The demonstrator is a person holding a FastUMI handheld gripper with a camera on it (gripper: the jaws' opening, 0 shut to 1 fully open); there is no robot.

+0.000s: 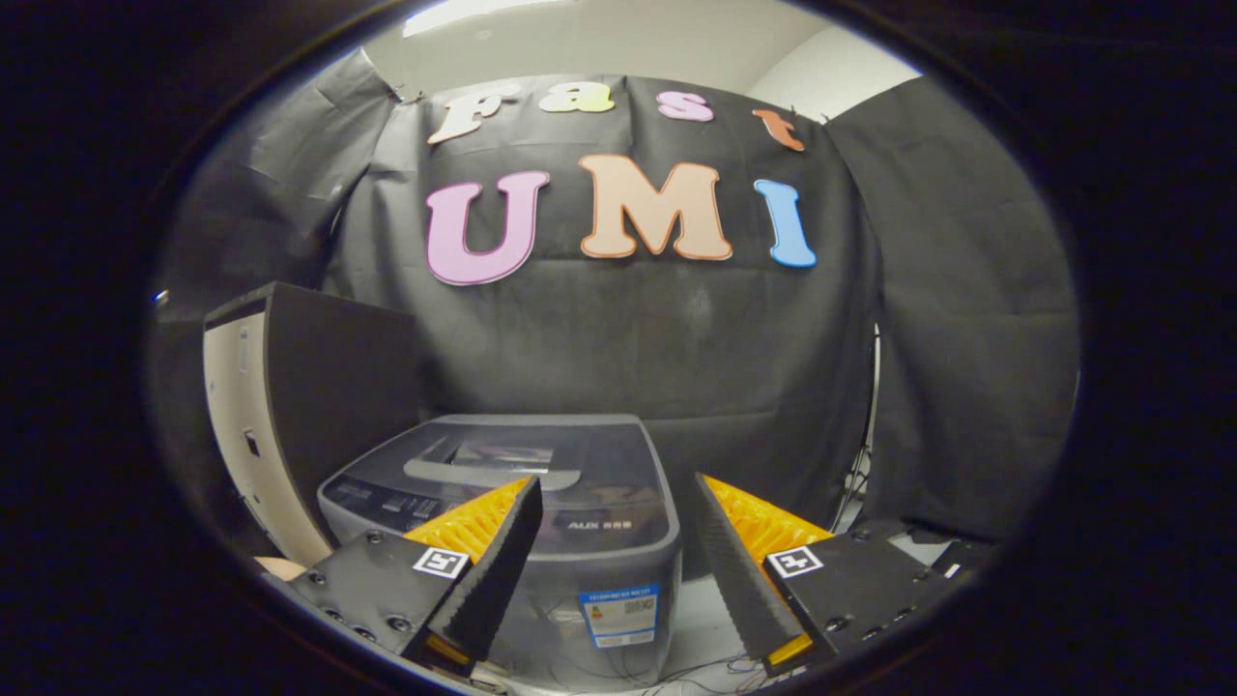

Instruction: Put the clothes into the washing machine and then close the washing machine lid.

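Booth; hand-held gripper (615,493) agape before washing machine (541,483).

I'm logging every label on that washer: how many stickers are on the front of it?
1: a sticker low on the washing machine front wall, between and just beyond the open gripper fingers. The fingers may hide others.

Tool-mounted fisheye, facing washing machine (541,483), near
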